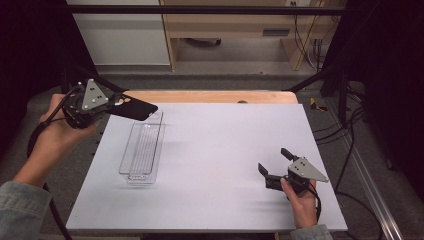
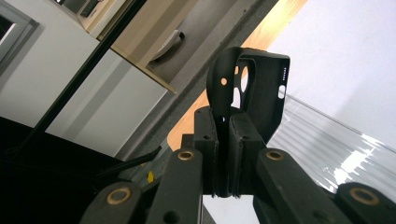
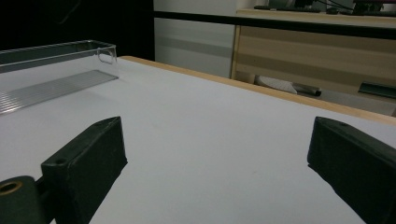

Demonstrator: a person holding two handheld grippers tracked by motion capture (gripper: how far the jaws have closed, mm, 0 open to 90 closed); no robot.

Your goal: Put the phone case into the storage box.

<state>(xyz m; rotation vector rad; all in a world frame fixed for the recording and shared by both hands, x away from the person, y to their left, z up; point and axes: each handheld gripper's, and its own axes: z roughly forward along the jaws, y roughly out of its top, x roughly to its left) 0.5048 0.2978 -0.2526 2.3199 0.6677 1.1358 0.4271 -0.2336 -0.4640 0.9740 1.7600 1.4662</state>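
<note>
Left hand-held gripper (image 1: 114, 104): clenched on one edge of black moulded-plastic phone case (image 1: 134, 106), held in air above far end of clear ribbed rectangular plastic tray (image 1: 142, 148) on white desk (image 1: 225, 150). Right hand-held gripper (image 1: 274, 167): released, jaws wide, resting low near right desk edge, well apart from tray. Probable step: lower case into tray. Align case length with tray length, keep level, clear tray walls, release only once seated.
</note>
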